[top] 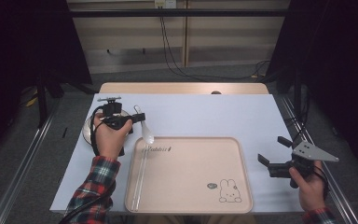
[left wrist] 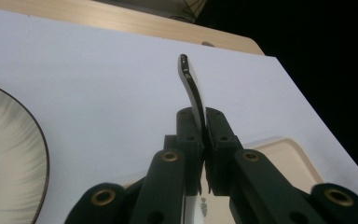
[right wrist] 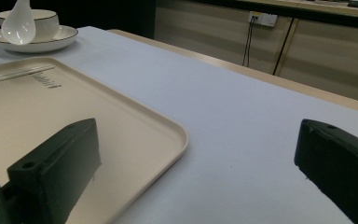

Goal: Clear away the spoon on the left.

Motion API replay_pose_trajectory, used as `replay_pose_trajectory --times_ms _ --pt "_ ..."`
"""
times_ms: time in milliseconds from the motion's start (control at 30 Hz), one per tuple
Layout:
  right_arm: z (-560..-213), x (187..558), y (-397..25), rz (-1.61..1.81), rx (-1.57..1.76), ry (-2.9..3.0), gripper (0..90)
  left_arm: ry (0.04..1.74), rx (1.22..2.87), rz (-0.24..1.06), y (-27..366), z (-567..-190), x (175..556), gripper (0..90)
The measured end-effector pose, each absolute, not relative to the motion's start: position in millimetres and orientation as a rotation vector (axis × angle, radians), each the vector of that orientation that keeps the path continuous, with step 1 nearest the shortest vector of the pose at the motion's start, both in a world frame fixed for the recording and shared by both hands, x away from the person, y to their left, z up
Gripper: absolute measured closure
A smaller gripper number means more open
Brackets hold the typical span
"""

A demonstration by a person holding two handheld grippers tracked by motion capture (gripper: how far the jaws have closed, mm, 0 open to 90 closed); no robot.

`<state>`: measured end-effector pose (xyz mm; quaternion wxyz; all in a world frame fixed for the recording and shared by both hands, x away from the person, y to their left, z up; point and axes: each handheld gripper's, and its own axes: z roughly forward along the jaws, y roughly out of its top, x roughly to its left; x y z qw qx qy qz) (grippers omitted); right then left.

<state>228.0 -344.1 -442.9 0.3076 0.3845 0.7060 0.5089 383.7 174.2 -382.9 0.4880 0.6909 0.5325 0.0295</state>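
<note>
My left gripper [top: 135, 119] is shut on the handle of a white ceramic spoon [top: 145, 130], which hangs bowl-down over the far left corner of a beige tray [top: 191, 158]. In the left gripper view the jaws [left wrist: 204, 126] pinch the spoon handle [left wrist: 192, 86], which rises past them. My right gripper [top: 272, 150] is held open above the white table cover, right of the tray, with nothing between its jaws [right wrist: 196, 172]. In the right gripper view the spoon [right wrist: 19, 23] hangs in front of a bowl [right wrist: 44, 19].
A white bowl on a dark-rimmed plate [top: 86, 132] stands left of the tray, under my left hand. A pair of clear chopsticks [top: 140, 179] lies along the tray's left side. A rabbit drawing [top: 228, 191] marks the tray's near right corner.
</note>
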Motion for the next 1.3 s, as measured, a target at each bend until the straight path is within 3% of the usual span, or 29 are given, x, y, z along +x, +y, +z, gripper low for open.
replay_pose_trajectory --times_ms 1300 --pt "-443 230 -339 1.336 0.997 1.885 0.0 1.251 1.866 -0.149 140 -432 363 86.2"
